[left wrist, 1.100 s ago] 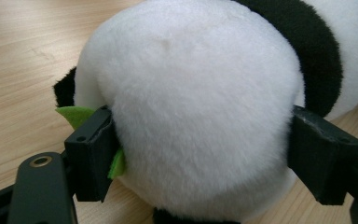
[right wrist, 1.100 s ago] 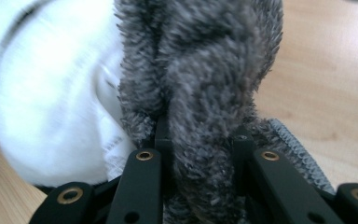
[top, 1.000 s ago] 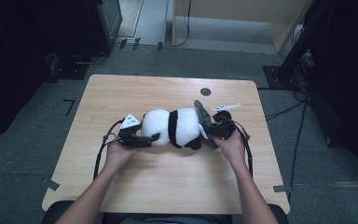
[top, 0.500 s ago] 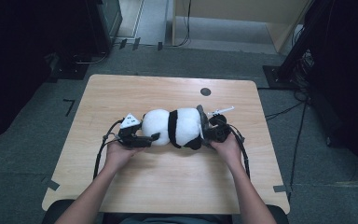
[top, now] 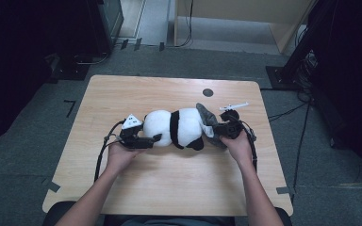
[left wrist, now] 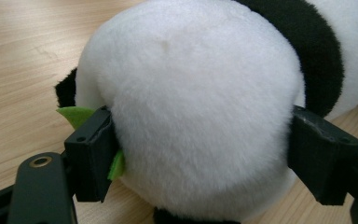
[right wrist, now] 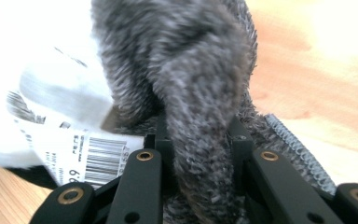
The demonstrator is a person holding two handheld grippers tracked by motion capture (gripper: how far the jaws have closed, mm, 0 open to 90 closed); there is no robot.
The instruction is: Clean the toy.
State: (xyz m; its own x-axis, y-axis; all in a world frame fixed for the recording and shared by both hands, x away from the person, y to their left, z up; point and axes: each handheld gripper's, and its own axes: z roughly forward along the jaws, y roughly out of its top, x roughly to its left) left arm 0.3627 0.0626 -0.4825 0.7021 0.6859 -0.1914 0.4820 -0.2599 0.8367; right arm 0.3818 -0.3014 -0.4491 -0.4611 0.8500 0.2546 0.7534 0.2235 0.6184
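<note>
The plush panda (top: 174,128) lay on its side near the middle of the wooden table (top: 169,188), its long axis running left to right between the two grippers. The left gripper (top: 143,140) had its jaws spread wide around one rounded white end of the toy; in the left gripper view the black pads (left wrist: 91,154) pressed into the fur on both sides, with a green felt piece (left wrist: 77,115) caught beside one pad. The right gripper (top: 219,129) was closed nearly all the way on a fold of grey knitted fabric (right wrist: 200,93) at the opposite end, beside a white barcode tag (right wrist: 81,154). The toy was judged light, soft and highly compressible: the pile yields under the pads, so a wide grip on the stuffed body holds by squeeze, not by edge contact. The fur offers fair friction, and breakage is no concern. The grey fabric is thin and stretchy and is best taken at a bunched fold or its ribbed cuff (right wrist: 298,151). A pull on it will drag the toy unless the other end is held firmly.
</note>
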